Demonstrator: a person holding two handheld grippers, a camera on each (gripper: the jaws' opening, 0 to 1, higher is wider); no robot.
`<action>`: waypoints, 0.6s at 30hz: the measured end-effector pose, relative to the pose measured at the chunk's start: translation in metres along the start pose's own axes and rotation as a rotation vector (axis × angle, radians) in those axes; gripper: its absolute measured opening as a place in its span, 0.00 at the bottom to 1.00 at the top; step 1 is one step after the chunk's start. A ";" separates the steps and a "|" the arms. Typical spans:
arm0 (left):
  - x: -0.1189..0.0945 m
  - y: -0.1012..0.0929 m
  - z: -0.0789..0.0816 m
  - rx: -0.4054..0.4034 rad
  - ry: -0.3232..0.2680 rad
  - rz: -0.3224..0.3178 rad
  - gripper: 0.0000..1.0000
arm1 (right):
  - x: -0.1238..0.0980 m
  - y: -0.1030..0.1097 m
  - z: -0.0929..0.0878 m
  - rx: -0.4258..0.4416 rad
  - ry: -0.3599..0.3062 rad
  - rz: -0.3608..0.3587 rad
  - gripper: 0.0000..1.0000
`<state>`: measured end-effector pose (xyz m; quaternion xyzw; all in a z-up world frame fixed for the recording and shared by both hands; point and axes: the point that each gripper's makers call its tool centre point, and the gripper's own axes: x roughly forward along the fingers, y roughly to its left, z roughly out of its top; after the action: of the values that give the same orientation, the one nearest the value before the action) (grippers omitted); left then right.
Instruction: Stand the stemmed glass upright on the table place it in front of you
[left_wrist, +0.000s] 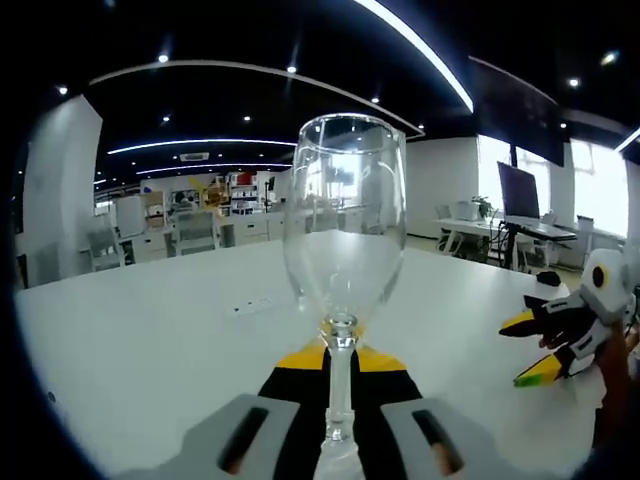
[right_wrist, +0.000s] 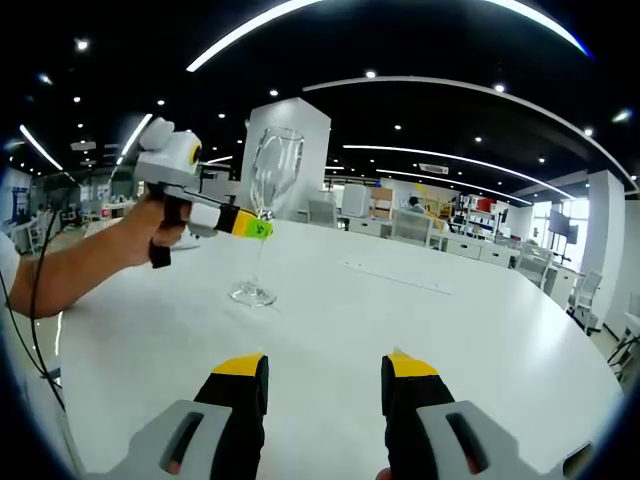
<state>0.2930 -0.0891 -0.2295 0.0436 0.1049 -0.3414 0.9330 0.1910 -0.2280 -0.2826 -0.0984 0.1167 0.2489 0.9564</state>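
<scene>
Two fingers (left_wrist: 385, 368) flank the upright glass's (left_wrist: 343, 220) stem.

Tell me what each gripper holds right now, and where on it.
Left gripper clamps the clear stemmed glass at its stem, base on the white table. Right gripper holds nothing.

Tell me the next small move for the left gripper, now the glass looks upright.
Probably open the left gripper and back it off. The stemmed glass stands upright with its foot on the white table, stem held between the jaws. The right gripper is open and apart.
</scene>
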 end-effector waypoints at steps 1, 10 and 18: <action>0.001 0.000 -0.001 0.002 0.004 -0.001 0.08 | 0.000 0.000 0.000 0.001 0.000 0.000 0.48; 0.002 -0.003 -0.004 0.001 0.010 -0.003 0.08 | 0.001 -0.001 0.000 0.000 0.001 -0.001 0.48; 0.004 -0.004 -0.010 0.007 0.022 -0.003 0.08 | 0.001 -0.002 0.001 0.000 0.000 -0.002 0.48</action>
<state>0.2915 -0.0932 -0.2403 0.0503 0.1140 -0.3425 0.9312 0.1926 -0.2289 -0.2821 -0.0983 0.1165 0.2479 0.9567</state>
